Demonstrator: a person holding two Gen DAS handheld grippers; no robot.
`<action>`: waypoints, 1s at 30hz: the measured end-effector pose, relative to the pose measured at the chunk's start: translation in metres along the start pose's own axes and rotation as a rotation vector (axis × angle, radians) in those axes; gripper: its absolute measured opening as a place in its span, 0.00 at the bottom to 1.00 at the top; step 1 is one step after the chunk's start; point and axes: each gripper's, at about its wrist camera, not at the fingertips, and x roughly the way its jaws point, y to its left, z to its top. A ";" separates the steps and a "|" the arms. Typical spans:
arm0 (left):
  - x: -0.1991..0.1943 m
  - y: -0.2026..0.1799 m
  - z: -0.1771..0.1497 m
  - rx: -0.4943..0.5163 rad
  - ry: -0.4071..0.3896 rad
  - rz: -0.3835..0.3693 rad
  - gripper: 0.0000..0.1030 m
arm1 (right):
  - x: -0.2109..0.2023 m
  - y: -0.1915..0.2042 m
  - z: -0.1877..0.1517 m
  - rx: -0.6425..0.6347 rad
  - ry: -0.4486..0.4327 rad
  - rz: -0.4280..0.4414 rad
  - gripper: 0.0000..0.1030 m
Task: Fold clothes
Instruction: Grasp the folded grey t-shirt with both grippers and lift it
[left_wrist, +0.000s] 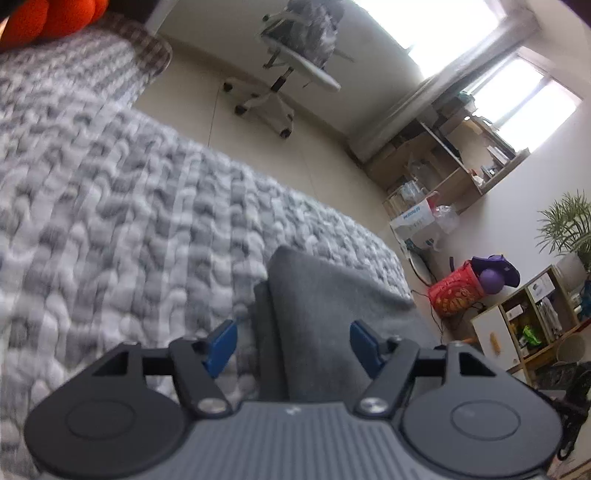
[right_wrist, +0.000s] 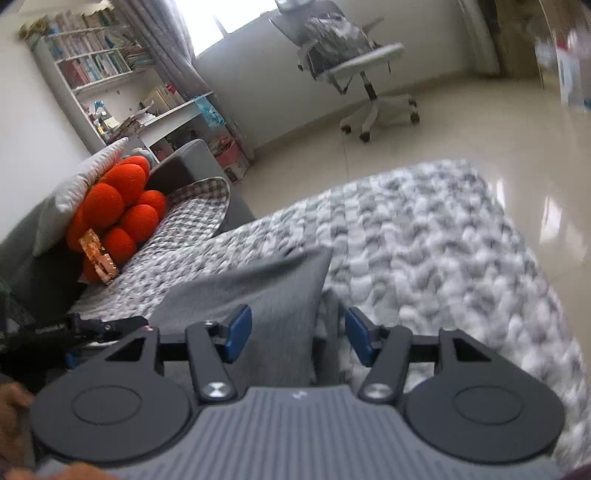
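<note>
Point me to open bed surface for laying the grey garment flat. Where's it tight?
Free: the grey-white knitted blanket between the folded grey garment and the bed edge toward the white office chair; also the wide stretch left of the garment in the left wrist view. Crowded: the head end by the orange ball-cluster cushion and checked pillow.

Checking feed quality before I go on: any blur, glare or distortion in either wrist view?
Left wrist: window blown out white, knit blanket smeared, left gripper fairly sharp, edges bowed by fisheye. Right wrist: blanket blurred, worst at the right, glare on the floor, right gripper and grey garment readable.
</note>
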 end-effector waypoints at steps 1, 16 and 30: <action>0.000 0.000 -0.003 0.001 0.007 0.013 0.68 | -0.002 -0.002 -0.001 0.015 0.008 0.006 0.58; 0.010 -0.026 -0.015 0.090 0.057 0.085 0.80 | -0.009 -0.017 -0.005 0.159 0.062 0.064 0.59; 0.025 -0.033 -0.020 0.085 0.037 0.041 0.73 | 0.002 -0.017 -0.009 0.206 0.060 0.088 0.57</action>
